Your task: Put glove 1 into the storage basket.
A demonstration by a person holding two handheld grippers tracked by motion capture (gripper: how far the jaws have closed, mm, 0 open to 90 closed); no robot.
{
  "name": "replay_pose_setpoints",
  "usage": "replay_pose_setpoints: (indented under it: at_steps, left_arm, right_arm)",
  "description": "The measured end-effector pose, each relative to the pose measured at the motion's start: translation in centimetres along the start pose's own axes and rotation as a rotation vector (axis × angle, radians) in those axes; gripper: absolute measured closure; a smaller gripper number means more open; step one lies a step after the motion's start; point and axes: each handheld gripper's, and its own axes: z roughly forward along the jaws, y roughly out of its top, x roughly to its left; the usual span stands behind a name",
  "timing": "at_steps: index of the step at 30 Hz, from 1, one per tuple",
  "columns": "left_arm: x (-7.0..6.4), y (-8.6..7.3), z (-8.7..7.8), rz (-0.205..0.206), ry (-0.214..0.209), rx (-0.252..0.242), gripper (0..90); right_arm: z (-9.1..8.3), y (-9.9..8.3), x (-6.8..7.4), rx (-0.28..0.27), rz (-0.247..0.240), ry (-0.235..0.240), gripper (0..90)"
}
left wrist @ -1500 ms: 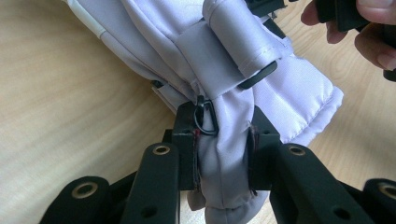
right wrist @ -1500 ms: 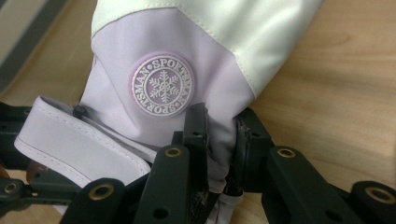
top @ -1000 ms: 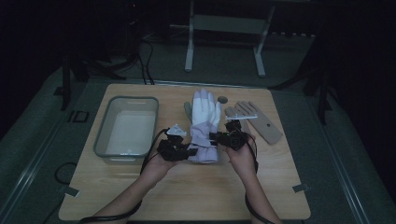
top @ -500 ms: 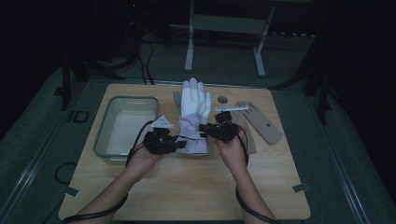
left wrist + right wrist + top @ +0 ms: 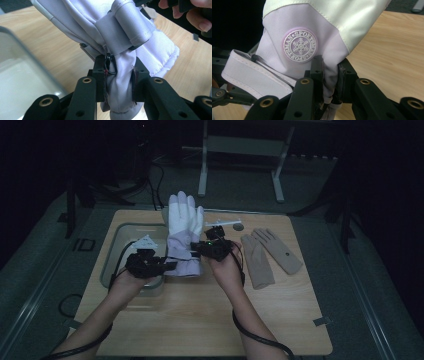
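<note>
glove (image 5: 184,232) lifted off surface (image 5: 210,315), shifted toward tray (image 5: 116,245) since a second ago | left claw (image 5: 167,266), right claw (image 5: 196,251) both clamped on cuff (fingers up) | likely bound for tray

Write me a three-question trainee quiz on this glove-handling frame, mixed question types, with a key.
1. True or false: both the left gripper and the right gripper are clamped on the white ski glove.
2. Which lies right of the person's hands: A) tan gloves, B) a mug, C) scissors?
3. What motif sits in the round badge on the glove's cuff?

Key: 1 true; 2 A; 3 a snowflake.
</note>
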Motion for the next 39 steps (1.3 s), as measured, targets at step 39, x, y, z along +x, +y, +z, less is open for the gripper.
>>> replay_pose_setpoints:
  at_steps: [39]
  left_arm:
    - [8.9, -8.0, -3.6, -0.087, 0.15, 0.203, 69.3]
  right_arm:
    - [15.5, -1.0, 6.7, 0.193, 0.04, 0.026, 77.3]
